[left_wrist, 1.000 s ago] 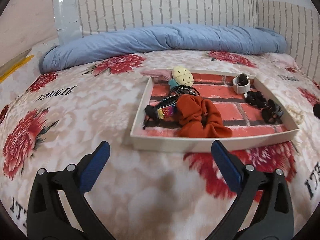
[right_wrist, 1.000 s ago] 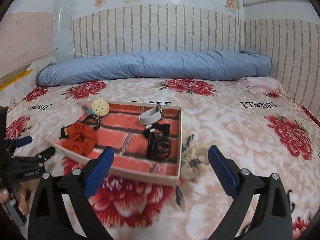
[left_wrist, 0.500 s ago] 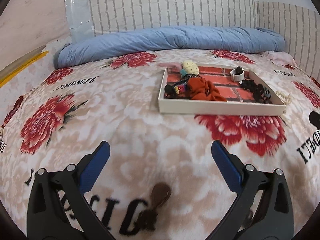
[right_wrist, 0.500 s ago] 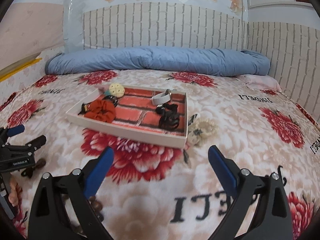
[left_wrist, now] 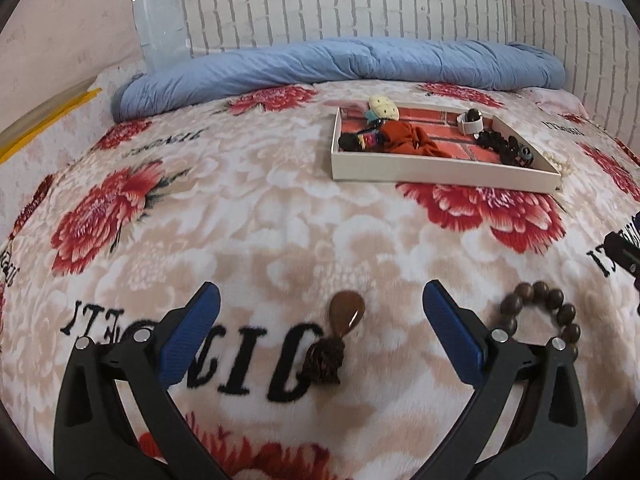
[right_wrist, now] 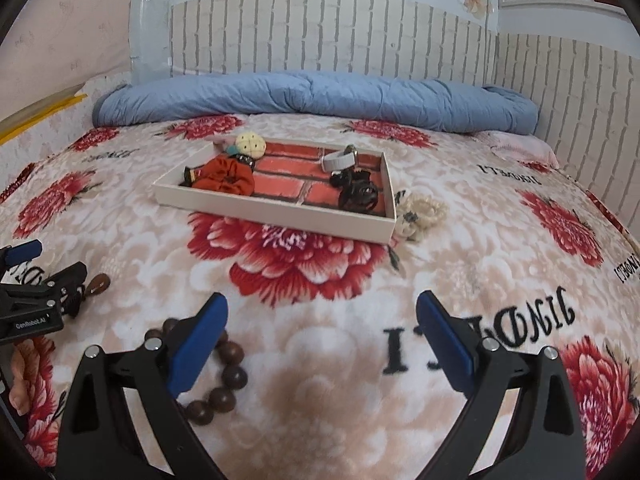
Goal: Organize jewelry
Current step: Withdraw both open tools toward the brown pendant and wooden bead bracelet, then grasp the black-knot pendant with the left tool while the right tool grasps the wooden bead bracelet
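A white tray with a brick-print floor lies on the flowered blanket; it also shows in the right wrist view. It holds a rust scrunchie, a white band, black clips and a cream round piece. A brown teardrop pendant with a dark tassel lies between the tips of my open left gripper. A brown wooden bead bracelet lies by the left finger of my open right gripper. A cream scrunchie lies beside the tray's right corner.
A rolled blue duvet lies along the brick-pattern wall at the back. A clear plastic container stands at the back left. The left gripper shows at the left edge of the right wrist view.
Both grippers have pulled back from the tray toward the near side of the bed. The pendant and the bead bracelet have come into view close to the fingers.
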Tool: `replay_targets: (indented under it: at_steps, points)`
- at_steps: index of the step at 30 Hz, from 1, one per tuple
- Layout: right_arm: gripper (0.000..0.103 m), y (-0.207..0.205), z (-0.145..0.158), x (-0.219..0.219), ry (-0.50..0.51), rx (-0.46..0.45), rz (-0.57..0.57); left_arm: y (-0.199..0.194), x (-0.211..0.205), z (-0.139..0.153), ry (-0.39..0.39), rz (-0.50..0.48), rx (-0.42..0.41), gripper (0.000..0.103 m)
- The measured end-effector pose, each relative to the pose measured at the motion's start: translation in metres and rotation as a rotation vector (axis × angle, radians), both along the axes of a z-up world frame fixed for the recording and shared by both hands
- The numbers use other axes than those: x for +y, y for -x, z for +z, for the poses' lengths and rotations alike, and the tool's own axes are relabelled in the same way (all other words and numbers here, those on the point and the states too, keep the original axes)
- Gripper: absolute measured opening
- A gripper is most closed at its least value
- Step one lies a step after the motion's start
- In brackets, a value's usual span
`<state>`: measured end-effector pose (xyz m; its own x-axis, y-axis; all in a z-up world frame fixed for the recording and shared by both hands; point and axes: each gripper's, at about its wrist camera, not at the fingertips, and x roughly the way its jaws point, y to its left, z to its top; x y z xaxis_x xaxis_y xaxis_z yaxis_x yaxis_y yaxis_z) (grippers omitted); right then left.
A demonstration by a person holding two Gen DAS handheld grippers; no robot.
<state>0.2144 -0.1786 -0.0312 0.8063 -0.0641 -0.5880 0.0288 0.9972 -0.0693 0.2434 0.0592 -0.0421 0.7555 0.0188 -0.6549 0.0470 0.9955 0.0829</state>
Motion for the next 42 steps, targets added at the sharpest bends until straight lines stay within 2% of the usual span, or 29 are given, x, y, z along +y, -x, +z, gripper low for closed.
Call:
replay_targets:
  at_steps: [8,12,30,35,38,42]
  points:
    - [0.093,0.001,-0.016,0.009,-0.003,0.087,-0.034,0.005,0.011,-0.007,0.019,0.001,0.024,0.098]
    - [0.093,0.000,-0.021,0.012,0.000,0.103,-0.037,0.001,0.016,-0.013,0.044,0.002,0.047,0.098]
    - [0.092,-0.017,-0.046,0.025,0.019,0.188,-0.010,-0.005,0.011,-0.027,0.039,-0.028,0.098,0.098]
    - [0.091,-0.021,-0.050,0.025,0.015,0.210,-0.012,-0.007,0.012,-0.032,0.053,-0.032,0.135,0.097]
    - [0.085,-0.023,-0.051,0.030,0.023,0.215,0.004,-0.008,0.012,-0.035,0.057,-0.043,0.152,0.089]
    - [0.070,-0.025,-0.053,0.036,0.037,0.226,0.034,-0.009,0.015,-0.039,0.076,-0.049,0.175,0.075]
